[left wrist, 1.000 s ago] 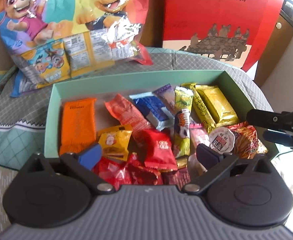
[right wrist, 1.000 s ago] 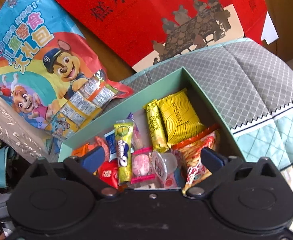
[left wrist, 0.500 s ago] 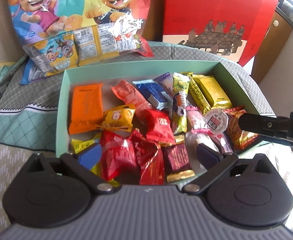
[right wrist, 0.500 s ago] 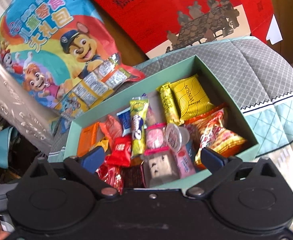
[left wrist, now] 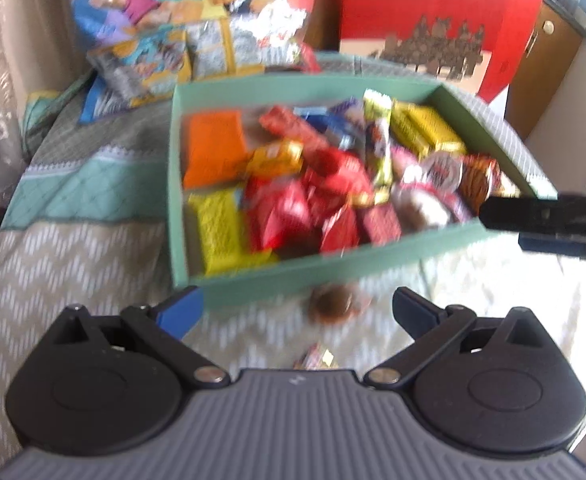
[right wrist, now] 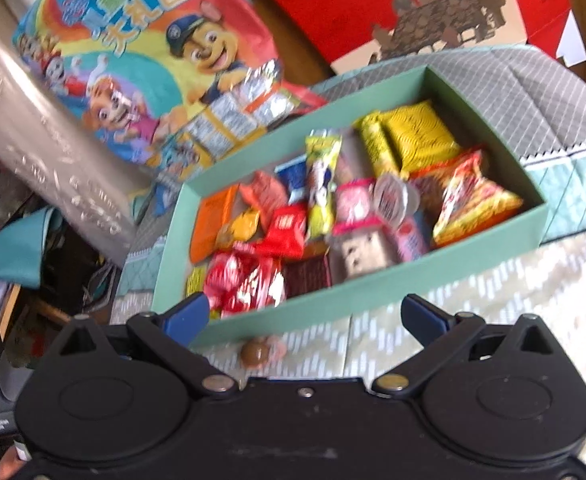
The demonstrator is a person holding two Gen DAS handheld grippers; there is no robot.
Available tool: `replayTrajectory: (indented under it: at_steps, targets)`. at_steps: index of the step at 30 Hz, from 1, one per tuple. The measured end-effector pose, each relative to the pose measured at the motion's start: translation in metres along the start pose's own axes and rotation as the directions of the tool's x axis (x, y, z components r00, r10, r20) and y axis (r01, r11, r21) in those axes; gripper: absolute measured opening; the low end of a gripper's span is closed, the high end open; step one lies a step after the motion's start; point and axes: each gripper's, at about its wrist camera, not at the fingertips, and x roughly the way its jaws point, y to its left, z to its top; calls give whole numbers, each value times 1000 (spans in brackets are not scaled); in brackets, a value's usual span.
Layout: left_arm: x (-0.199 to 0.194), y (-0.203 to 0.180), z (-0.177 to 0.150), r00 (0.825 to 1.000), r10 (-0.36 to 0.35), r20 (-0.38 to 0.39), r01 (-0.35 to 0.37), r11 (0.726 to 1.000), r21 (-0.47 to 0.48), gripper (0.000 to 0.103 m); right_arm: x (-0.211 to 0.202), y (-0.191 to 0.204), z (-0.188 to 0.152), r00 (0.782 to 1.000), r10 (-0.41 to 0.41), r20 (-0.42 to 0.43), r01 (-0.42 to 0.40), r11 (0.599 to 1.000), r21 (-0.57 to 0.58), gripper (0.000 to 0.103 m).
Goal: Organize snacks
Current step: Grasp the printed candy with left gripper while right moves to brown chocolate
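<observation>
Both views are motion-blurred. The left tongs (left wrist: 295,312) and the right tongs (right wrist: 305,318) are spread wide with nothing between them. A shallow mint-green cardboard box (left wrist: 313,272) packed with wrapped snacks sits on a quilted chevron-pattern cloth (left wrist: 73,264). A small round brown candy (left wrist: 333,305) lies on the cloth just outside the box's near wall, with a small red-and-yellow wrapped sweet (left wrist: 316,359) near it.
</observation>
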Motion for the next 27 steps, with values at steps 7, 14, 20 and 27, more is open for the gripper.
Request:
replayTrajectory:
  at_steps: [7, 14, 20, 27]
  targets:
    - [15, 7, -33, 997, 12, -70, -10, 1000, 28, 103, 16, 12, -17, 998, 16, -59, -17, 1000, -18, 103]
    - [25, -9, -46, 997, -10, -70, 19, 993, 118, 94, 33, 27, -31, 997, -7, -80, 0, 996, -86, 103]
    - [26, -18, -57, 998, -6, -55, 16, 983, 185, 50, 49, 38, -36, 995, -29, -100, 16, 991, -130, 95]
    - [18, 25, -61, 998, 16, -53, -16, 1000, 7, 35, 76, 57, -43, 990, -42, -138, 13, 978, -208, 71]
